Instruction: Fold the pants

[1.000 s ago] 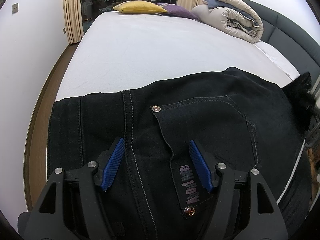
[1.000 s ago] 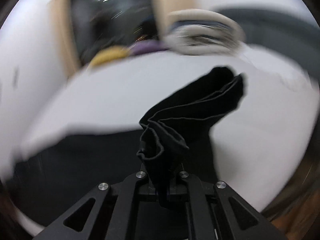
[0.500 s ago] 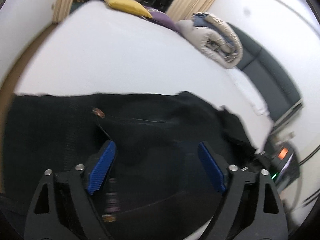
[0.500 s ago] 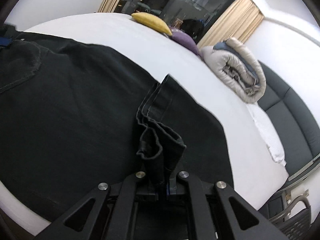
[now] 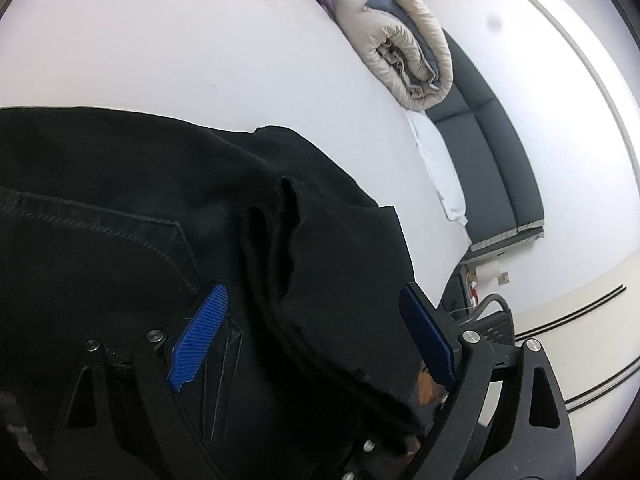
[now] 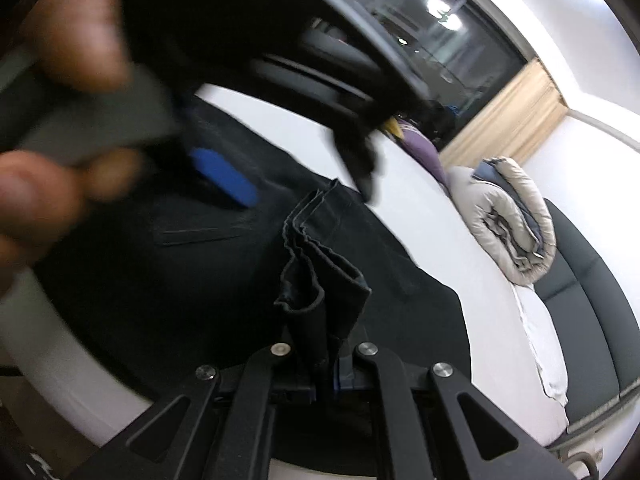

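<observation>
White bed [image 5: 180, 60] is carrying the pants [image 5: 120, 200] across lower frame, right gripper [image 6: 325, 368] clenching the hems [image 6: 320, 280] for folding over, left gripper [image 5: 316, 340] hanging released, jaws having just narrowed slightly

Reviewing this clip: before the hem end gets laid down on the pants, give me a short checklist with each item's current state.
1. Right gripper shut on the bunched hem: ok.
2. Left gripper released: ok; its jaws have just been closing slightly, blue pads stand wide apart with cloth between them, not pinched.
3. Black pants spread on the white bed: ok.
4. Fold edges aligned: cannot tell; the folded-over leg looks rumpled.
5. Landing area free: not ok; the left gripper is above the pocket area.
6. Rolled duvet away from the pants: ok.
</observation>
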`<action>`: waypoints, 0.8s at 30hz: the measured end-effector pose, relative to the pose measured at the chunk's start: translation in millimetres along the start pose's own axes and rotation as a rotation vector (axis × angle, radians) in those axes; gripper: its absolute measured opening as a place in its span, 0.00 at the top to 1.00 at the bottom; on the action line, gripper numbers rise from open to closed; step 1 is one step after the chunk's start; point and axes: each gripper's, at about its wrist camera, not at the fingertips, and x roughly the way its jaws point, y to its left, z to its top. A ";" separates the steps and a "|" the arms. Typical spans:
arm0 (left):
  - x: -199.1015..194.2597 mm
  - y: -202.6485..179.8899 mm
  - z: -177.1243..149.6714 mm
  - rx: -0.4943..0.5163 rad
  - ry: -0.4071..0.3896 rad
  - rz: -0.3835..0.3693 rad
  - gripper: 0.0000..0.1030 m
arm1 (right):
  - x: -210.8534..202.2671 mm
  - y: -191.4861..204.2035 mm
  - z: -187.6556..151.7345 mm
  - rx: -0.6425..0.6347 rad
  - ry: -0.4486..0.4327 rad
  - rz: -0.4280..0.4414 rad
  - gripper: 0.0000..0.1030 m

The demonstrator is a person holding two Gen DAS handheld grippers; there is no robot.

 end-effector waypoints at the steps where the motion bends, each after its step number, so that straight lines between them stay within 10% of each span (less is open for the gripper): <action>1: 5.1 -1.2 2.5 0.008 0.010 0.011 0.37 | 0.8 2.4 0.5 -0.003 0.002 0.006 0.94; 4: 20.3 0.3 6.3 0.013 0.045 0.047 0.72 | 2.8 -0.9 1.4 0.011 0.003 0.007 0.94; 7: 27.0 0.1 4.9 0.027 0.050 0.066 0.78 | 3.5 -5.4 4.2 0.016 -0.001 0.004 0.94; 24: 25.9 15.6 -3.2 0.020 0.004 0.136 0.81 | 23.6 14.5 -0.6 -0.058 0.055 0.056 0.88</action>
